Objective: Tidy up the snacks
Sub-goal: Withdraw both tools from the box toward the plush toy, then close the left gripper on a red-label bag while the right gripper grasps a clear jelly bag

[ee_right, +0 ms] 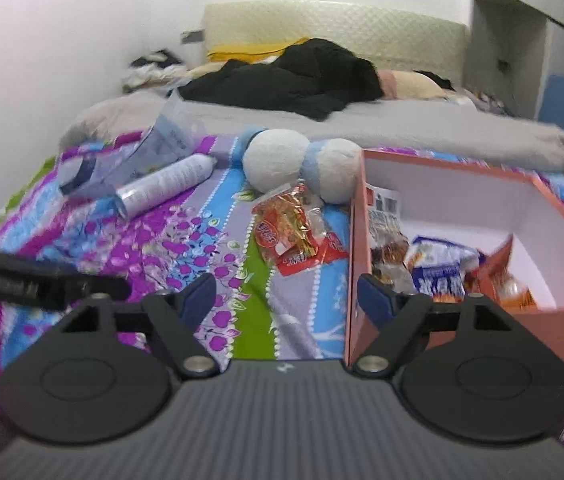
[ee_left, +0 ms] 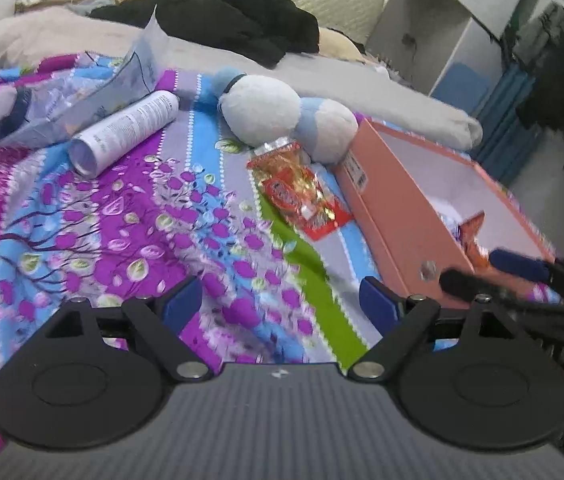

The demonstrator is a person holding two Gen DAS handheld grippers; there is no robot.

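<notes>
Snacks (ee_right: 454,268) already fill the near end of the pink box (ee_right: 562,312), at about four o'clock in the right wrist view: a blue-and-white bag, an orange one and a darker pack. One red packet (ee_right: 294,232) lies outside on the quilt (ee_right: 186,240), at twelve o'clock, just left of the box wall and touching the plush toy (ee_right: 278,164) behind it. By my reading most of the job is done, with that packet left. Left gripper (ee_left: 280,300) and right gripper (ee_right: 288,298) both stand apart, holding nothing.
</notes>
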